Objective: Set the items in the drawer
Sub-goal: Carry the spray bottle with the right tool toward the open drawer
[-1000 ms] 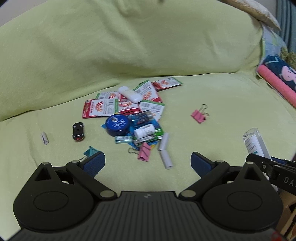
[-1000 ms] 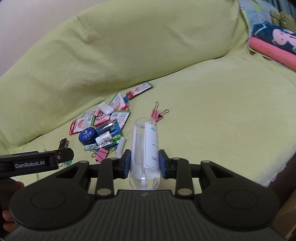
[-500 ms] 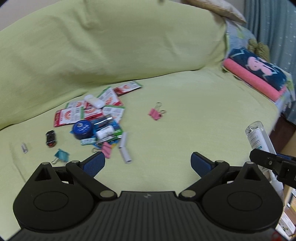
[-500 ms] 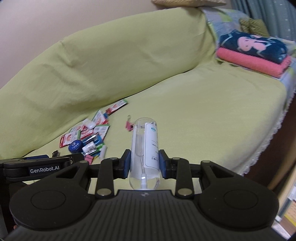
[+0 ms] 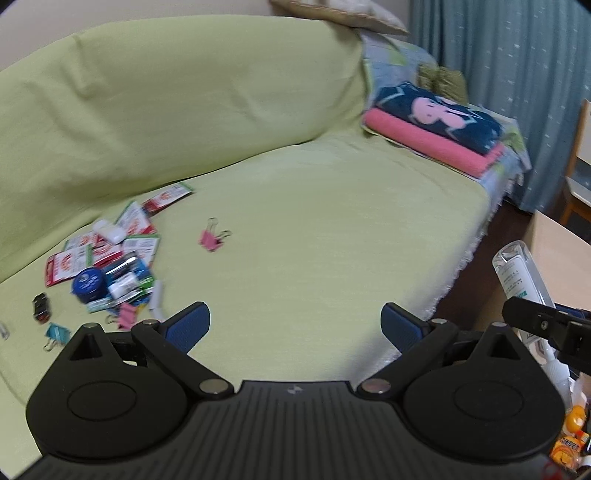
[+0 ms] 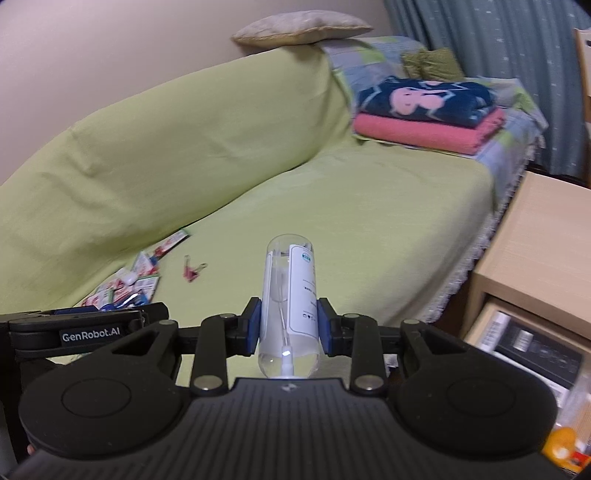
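Clear bottle (image 6: 290,295) — base forward, lengthwise

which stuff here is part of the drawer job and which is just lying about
Job: clear bottle gripped in the right tongs; open left tongs; small items piled on the sofa; pink binder clip.

Lying about: folded towels, cushion, curtain.

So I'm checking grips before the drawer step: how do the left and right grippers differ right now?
The left gripper has its blue pads spread wide with nothing between them; the right gripper is clamped on the clear plastic bottle with a white label. The left points at the green sofa cover, the right more toward the pale wooden cabinet. Both are black with blue pads.
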Demonstrator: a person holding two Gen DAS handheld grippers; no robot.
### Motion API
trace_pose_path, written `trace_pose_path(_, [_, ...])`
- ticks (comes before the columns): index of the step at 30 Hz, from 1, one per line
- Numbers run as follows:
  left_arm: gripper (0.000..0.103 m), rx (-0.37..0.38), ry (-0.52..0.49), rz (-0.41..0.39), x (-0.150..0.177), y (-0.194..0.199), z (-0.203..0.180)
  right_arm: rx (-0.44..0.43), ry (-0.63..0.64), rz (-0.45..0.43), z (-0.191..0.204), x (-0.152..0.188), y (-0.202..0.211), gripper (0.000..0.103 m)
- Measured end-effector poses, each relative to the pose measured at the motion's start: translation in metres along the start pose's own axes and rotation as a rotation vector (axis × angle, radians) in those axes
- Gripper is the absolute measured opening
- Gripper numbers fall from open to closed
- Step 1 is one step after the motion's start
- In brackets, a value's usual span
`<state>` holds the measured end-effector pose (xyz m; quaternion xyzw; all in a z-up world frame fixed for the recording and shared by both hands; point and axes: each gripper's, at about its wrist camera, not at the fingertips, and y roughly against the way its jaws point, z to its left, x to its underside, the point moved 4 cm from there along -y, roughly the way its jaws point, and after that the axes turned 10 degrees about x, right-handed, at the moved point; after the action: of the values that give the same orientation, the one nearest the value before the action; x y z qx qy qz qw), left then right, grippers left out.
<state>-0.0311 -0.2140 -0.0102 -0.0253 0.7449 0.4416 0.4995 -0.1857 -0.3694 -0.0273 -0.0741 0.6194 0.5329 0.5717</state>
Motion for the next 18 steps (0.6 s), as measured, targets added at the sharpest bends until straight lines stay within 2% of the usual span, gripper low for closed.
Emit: trace_pose_path(18, [0.100, 0.123, -0.198, 0.040, 0.008, -0.017, -0.120, 0.201, -0.169, -0.006, -0.138, 0.023, 0.037, 0.028])
